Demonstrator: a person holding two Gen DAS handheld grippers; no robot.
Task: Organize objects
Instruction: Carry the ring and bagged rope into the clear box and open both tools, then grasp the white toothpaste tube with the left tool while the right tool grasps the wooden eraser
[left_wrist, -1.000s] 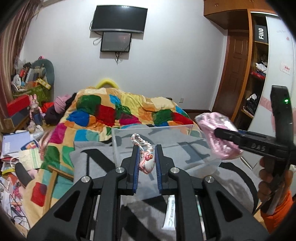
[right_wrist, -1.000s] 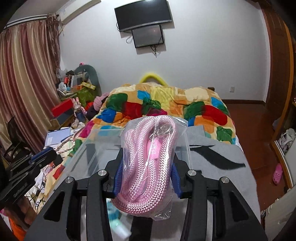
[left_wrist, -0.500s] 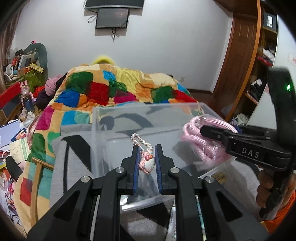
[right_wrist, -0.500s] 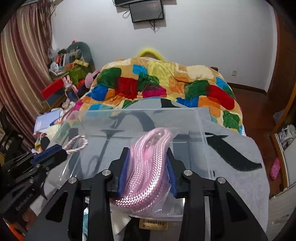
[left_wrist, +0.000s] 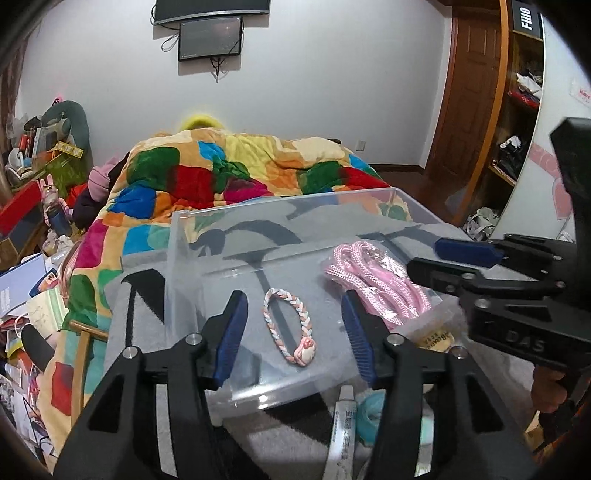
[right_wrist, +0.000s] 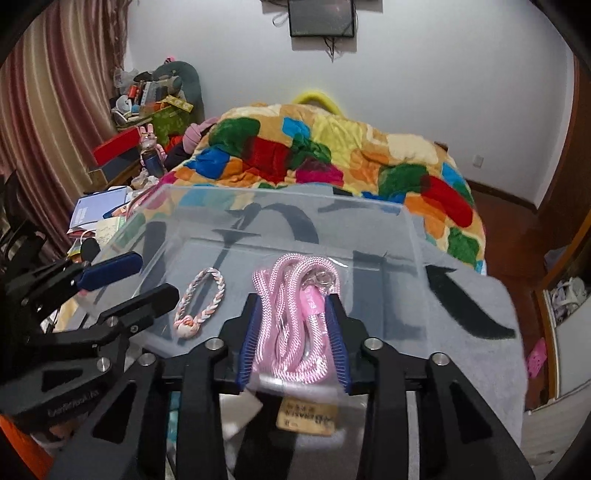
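A clear plastic box (left_wrist: 284, 206) (right_wrist: 229, 192) stands on a grey blanket on the bed. A braided pink-and-white bracelet (left_wrist: 290, 328) (right_wrist: 201, 299) with a small charm lies on the box floor. My left gripper (left_wrist: 291, 326) is open, its blue pads either side of the bracelet and apart from it. A bag of pink rope (left_wrist: 373, 284) (right_wrist: 295, 314) lies in the box at the right. My right gripper (right_wrist: 295, 325) is open, its pads close beside the rope bag; from the left wrist view it shows at the right (left_wrist: 454, 258).
A white tube (left_wrist: 341, 435), a teal item (left_wrist: 369, 410) and a tan label card (right_wrist: 306, 413) lie on the grey blanket (right_wrist: 461, 325) in front of the box. A colourful quilt (left_wrist: 221, 177) covers the bed behind. Clutter lies on the floor at left (left_wrist: 29, 295). Shelves stand at right (left_wrist: 517, 110).
Both grippers lowered into the box and opened. The bracelet and the rope bag left the jaws and now lie on the box floor.
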